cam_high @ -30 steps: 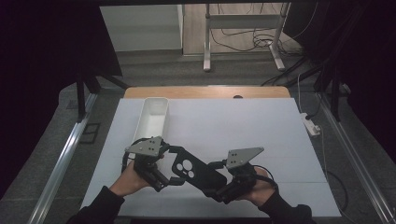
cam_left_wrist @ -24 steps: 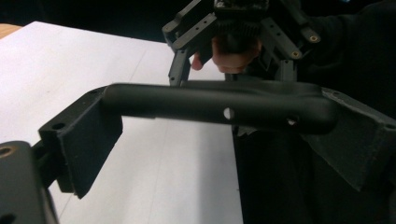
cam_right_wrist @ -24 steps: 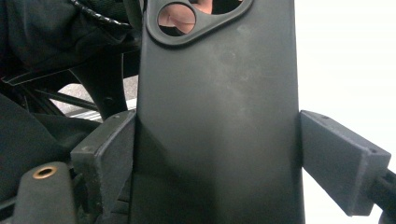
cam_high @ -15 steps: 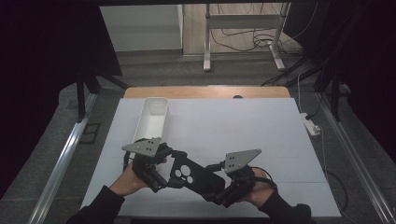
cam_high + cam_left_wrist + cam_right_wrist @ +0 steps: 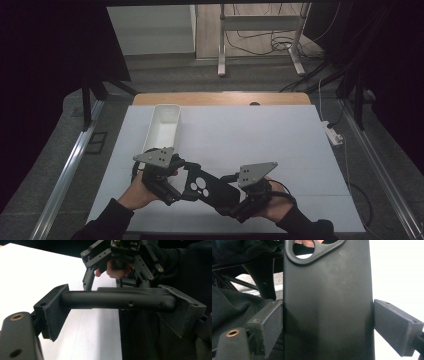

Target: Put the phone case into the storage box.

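White tray [image 5: 162, 127] sits far left on the surface [image 5: 260, 135], just behind my left tongs [image 5: 172, 187]. Left tongs grip the end of the black phone case [image 5: 210, 189]; the pads [image 5: 51, 310] press its edge on both sides and have just been closing a bit. The case is held w/ its camera holes up, just above the surface, I think. Right tongs [image 5: 235, 207] clamp its other end; the left pad [image 5: 265, 325] is touching, jaws just eased wider.
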A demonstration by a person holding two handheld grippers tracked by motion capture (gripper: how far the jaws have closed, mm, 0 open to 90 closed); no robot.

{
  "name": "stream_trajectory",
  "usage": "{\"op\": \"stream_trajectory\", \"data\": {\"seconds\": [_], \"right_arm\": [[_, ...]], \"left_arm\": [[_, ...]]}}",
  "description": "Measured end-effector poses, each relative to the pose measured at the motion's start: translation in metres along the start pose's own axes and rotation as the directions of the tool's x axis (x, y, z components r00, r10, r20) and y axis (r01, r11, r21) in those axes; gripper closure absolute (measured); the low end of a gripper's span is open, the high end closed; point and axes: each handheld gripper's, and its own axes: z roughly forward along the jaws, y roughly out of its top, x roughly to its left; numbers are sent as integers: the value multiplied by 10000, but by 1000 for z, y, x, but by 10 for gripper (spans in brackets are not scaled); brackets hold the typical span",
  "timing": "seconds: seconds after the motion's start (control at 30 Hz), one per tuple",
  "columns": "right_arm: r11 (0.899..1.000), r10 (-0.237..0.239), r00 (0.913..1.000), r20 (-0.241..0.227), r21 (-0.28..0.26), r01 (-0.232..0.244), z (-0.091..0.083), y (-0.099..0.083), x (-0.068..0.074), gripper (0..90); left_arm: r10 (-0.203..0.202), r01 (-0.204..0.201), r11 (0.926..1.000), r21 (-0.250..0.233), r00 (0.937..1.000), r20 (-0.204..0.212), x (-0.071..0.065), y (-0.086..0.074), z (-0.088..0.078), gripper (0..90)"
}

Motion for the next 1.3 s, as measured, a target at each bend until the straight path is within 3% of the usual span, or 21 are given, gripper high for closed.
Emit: {"op": "stream_trajectory", "data": {"seconds": [0.23, 0.37, 0.53, 0.67, 0.73, 0.83, 0.87, 1.03, 1.2, 1.3], "right_arm": [[9990, 392, 9977, 552, 209, -404, -1, 0, -4, 63], [9981, 490, 9931, 1061, 310, -526, -3, 0, -5, 39], [9968, 527, 9814, 1847, 488, -627, -4, -1, -5, 0], [9959, 641, 9654, 2526, 457, -781, -4, -1, -5, 0], [9960, 595, 9615, 2684, 489, -753, -4, -2, -5, 0], [9963, 627, 9512, 3022, 377, -776, -5, -2, -4, 0], [9963, 627, 9512, 3022, 377, -776, -5, -2, -4, 0], [9953, 768, 9415, 3282, 303, -917, -5, -2, -2, 0], [9912, 970, 9307, 3526, 500, -1222, -3, -3, 0, 0], [9893, 1054, 9251, 3649, 562, -1349, -3, -4, 1, 0]], "left_arm": [[-215, 229, 9994, 245, 9983, -547, 0, 3, 0, 153], [-400, 446, 9982, 399, 9932, -1096, 1, 6, -1, 152], [-726, 824, 9949, 588, 9854, -1539, 3, 9, -1, 151], [-810, 987, 9918, 812, 9767, -1986, 5, 10, 1, 150], [-833, 1026, 9910, 859, 9755, -2038, 5, 11, 2, 150], [-942, 1182, 9891, 878, 9662, -2400, 6, 13, 2, 149], [-942, 1182, 9891, 878, 9662, -2400, 6, 13, 2, 149], [-1278, 1543, 9851, 759, 9522, -2773, 8, 17, 1, 149], [-1528, 1891, 9786, 809, 9317, -3295, 11, 22, 4, 149], [-1610, 1988, 9768, 800, 9271, -3385, 12, 24, 7, 148]]}}
